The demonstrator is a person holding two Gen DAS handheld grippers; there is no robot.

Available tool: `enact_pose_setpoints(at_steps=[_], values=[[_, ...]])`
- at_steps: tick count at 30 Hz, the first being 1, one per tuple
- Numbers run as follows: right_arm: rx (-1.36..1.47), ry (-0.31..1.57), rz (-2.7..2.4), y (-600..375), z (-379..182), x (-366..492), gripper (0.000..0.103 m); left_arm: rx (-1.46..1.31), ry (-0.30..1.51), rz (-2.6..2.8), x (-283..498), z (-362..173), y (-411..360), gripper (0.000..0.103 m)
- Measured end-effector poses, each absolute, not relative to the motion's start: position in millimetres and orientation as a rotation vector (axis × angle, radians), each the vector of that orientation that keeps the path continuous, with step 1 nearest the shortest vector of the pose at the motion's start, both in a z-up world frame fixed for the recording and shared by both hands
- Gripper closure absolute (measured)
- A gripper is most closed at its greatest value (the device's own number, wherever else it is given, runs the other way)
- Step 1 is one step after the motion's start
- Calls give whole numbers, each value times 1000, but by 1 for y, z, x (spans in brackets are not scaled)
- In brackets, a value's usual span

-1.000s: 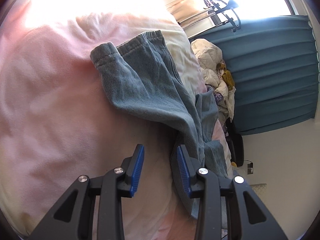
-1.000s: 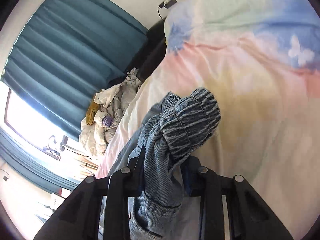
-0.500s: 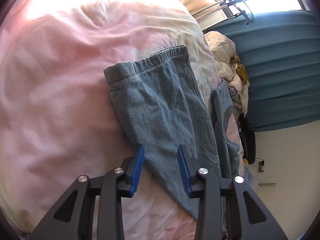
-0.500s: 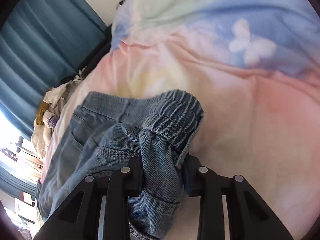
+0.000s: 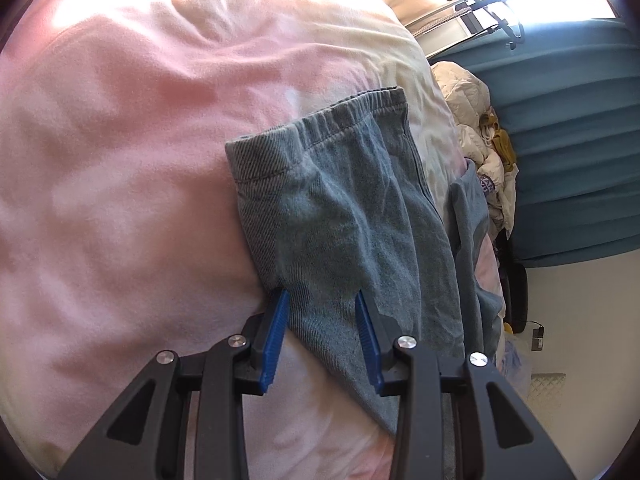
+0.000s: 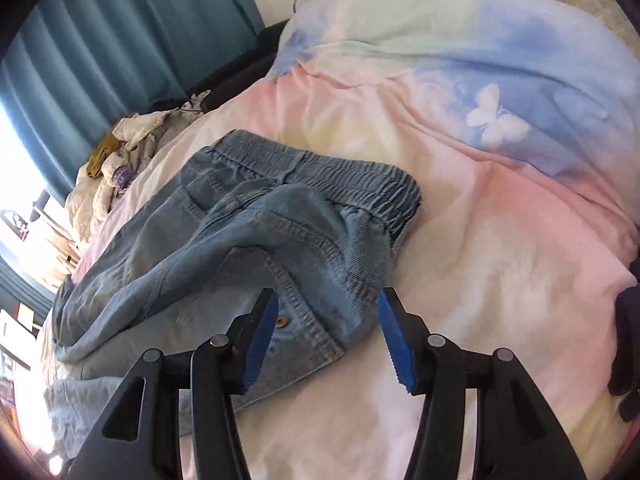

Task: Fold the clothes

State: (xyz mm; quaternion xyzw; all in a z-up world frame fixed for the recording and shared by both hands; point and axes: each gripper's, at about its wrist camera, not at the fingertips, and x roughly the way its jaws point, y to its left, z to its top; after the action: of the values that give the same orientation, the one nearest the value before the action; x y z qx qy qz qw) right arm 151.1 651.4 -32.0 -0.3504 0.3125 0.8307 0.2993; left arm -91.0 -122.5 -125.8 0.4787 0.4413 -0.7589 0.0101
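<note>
Faded blue denim pants (image 5: 344, 216) lay on the soft pink bed cover (image 5: 120, 200), stretching away from the left gripper (image 5: 320, 300), whose spread jaws straddled them. The right gripper (image 6: 326, 300) had just opened, denim loose between.

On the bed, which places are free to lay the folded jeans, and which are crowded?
Free: pink blanket left of the jeans, and the blanket between waistband and butterfly print. Crowded: the curtain-side edge, with a heap of pale clothes.
</note>
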Motion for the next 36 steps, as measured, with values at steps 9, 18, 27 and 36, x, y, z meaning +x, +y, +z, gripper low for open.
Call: enact_pose_setpoints(at_steps=[9, 18, 27, 36], values=[[-940, 715, 2451, 539, 27, 101, 48, 1461, 1223, -2454, -96, -117, -118, 88], [-1007, 593, 2704, 409, 64, 36, 48, 1201, 1205, -2457, -53, -80, -164, 103], [-1096, 696, 2797, 323, 50, -13, 48, 1356, 1290, -2494, -54, -81, -143, 102], [-1125, 901, 2746, 302, 4, -38, 48, 1423, 1367, -2636, -101, -59, -97, 61]])
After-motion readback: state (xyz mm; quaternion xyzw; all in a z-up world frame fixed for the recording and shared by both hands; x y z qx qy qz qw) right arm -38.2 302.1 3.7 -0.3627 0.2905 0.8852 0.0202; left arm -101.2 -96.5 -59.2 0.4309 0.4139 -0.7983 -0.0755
